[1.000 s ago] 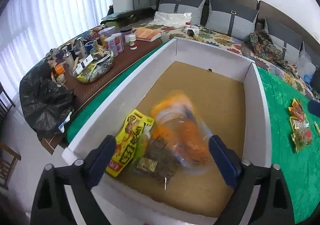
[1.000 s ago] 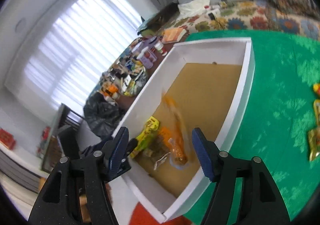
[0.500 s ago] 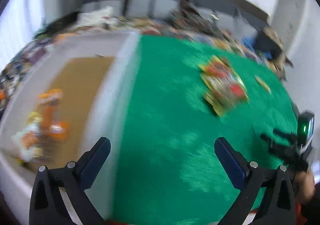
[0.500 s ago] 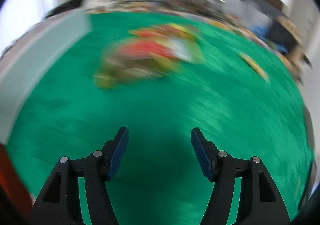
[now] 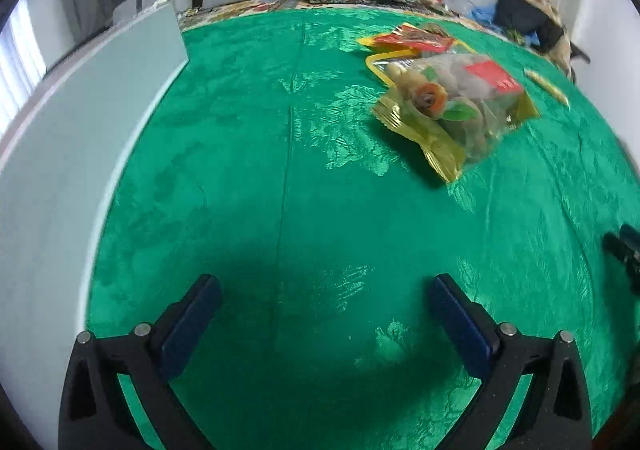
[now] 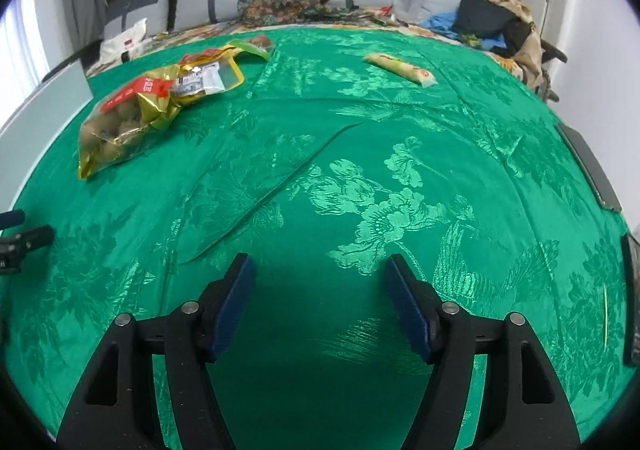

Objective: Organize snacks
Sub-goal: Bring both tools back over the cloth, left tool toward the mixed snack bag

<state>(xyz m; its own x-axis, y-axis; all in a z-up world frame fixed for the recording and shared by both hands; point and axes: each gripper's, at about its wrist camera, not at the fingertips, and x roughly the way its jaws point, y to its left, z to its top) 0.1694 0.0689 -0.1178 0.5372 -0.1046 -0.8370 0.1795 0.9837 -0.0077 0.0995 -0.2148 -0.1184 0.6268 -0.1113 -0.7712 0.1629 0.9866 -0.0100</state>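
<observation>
A pile of snack bags (image 5: 448, 97) lies on the green cloth, a clear gold-edged bag of round snacks on top of red and yellow packets. The same pile shows in the right wrist view (image 6: 160, 101) at the upper left. A long thin yellow packet (image 6: 400, 67) lies apart, farther back; it also shows in the left wrist view (image 5: 546, 83). The white box's outer wall (image 5: 80, 121) stands at the left. My left gripper (image 5: 320, 314) is open and empty above the cloth. My right gripper (image 6: 320, 302) is open and empty above the cloth.
The green patterned cloth (image 6: 360, 189) has a raised fold near its middle. Grey cushions, clothes and bags (image 6: 496, 17) lie along the back. A dark flat object (image 6: 592, 169) sits at the cloth's right edge.
Both grippers have swung right, away from the white box with its snacks, and now face the green cloth and the loose snack pile. Both stay open.
</observation>
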